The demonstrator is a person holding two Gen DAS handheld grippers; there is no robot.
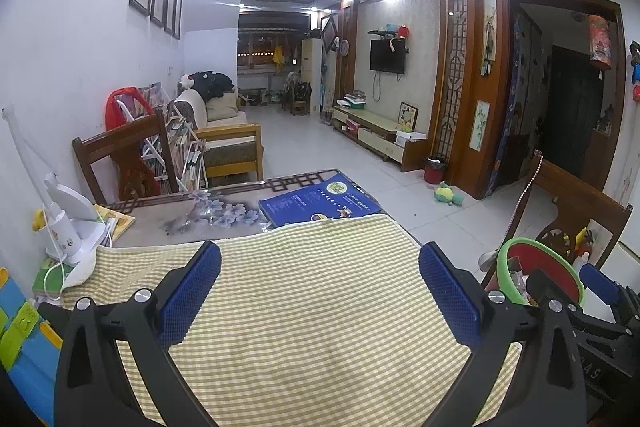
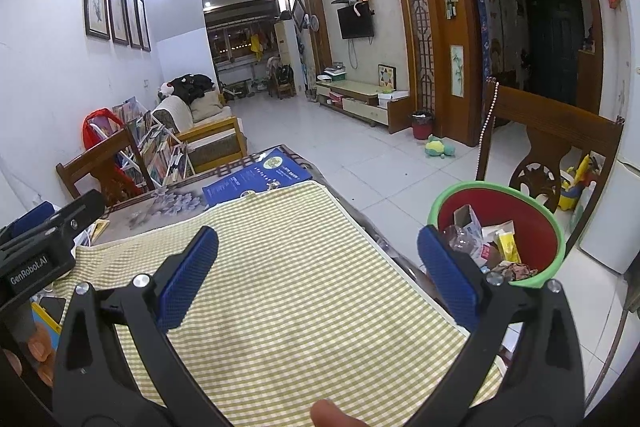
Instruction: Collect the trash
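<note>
Both grippers, left gripper point(image 1: 320, 291) and right gripper point(image 2: 318, 277), hover with jaws spread and empty above the checked cloth point(image 2: 280, 267). Judged risk: a careless sweep rightward could tip the bin point(image 2: 554, 227), spilling its load. At right beside the table, the green-rimmed red bin holds crumpled wrappers point(image 2: 492, 241).

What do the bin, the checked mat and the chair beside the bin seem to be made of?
Bin: probably plastic, smooth red wall with a green rim and a slight sheen.
Mat: looks like woven cloth, matte, yellow and white checks with a pale sewn edge.
Chair: wood, dark brown and glossy, with a carved cut-out in the back.
</note>
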